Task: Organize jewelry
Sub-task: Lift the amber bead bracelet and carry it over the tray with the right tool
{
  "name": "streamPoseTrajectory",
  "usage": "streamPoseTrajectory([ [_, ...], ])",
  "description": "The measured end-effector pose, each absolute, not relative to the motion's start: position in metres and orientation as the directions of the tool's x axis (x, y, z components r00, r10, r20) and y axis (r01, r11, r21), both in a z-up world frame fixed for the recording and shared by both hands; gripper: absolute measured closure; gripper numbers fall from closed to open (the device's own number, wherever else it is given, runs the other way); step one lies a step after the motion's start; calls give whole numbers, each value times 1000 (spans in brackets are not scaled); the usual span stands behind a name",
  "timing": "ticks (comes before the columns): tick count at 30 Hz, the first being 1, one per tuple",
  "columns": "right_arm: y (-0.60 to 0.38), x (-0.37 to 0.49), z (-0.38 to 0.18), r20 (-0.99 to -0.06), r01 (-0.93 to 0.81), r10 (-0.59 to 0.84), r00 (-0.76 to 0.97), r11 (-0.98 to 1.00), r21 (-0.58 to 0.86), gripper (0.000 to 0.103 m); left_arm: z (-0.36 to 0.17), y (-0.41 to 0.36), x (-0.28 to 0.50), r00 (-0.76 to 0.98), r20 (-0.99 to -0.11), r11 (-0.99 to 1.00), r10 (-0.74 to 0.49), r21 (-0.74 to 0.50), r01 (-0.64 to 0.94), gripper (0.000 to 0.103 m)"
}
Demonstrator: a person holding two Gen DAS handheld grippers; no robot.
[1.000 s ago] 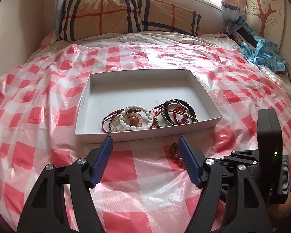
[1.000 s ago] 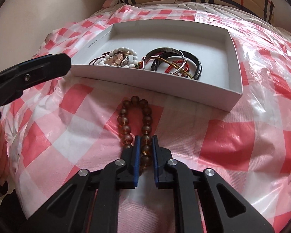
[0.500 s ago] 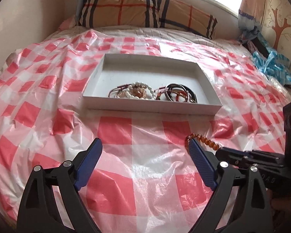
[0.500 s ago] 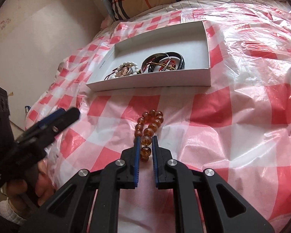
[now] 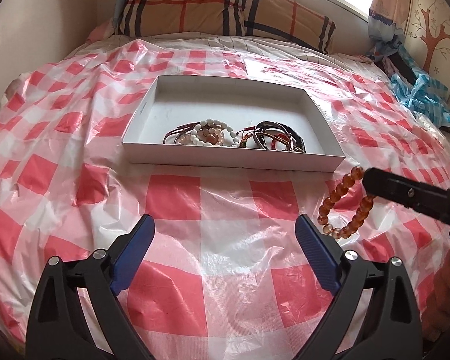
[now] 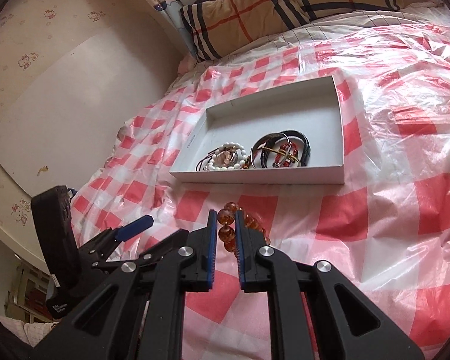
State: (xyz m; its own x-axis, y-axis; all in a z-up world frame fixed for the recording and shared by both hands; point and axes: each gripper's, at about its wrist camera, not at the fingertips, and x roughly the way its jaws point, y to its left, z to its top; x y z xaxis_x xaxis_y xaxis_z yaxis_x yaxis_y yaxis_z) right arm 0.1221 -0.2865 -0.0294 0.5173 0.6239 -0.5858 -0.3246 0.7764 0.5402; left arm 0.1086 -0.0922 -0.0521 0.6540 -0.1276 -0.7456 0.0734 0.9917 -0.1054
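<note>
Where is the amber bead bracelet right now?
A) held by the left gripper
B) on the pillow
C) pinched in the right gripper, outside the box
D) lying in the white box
C: the right gripper is shut on the amber bead bracelet, short of the white box.

right gripper (image 6: 226, 220) pinches an amber bead bracelet (image 6: 227, 230) above the red-checked plastic sheet (image 6: 390, 204), short of a white box (image 6: 341, 138) of bracelets; the left gripper (image 6: 126, 232) hangs nearby, plaid pillow (image 6: 249, 9) beyond.
</note>
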Motion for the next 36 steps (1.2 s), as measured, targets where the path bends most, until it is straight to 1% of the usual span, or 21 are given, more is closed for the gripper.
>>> streamPoseTrajectory([
  [8, -278, 142, -20, -571, -354, 638, 517, 767, 536, 91, -55, -93, 111, 645, -753, 991, -131, -108, 76, 12],
  [21, -236, 186, -16, -561, -428, 668, 488, 744, 514, 91, -61, -86, 117, 622, -769, 988, -148, -143, 59, 11],
  [36, -217, 210, -14, -541, -453, 696, 473, 718, 528, 91, -65, -79, 120, 610, -775, 983, -168, -175, 48, 11],
])
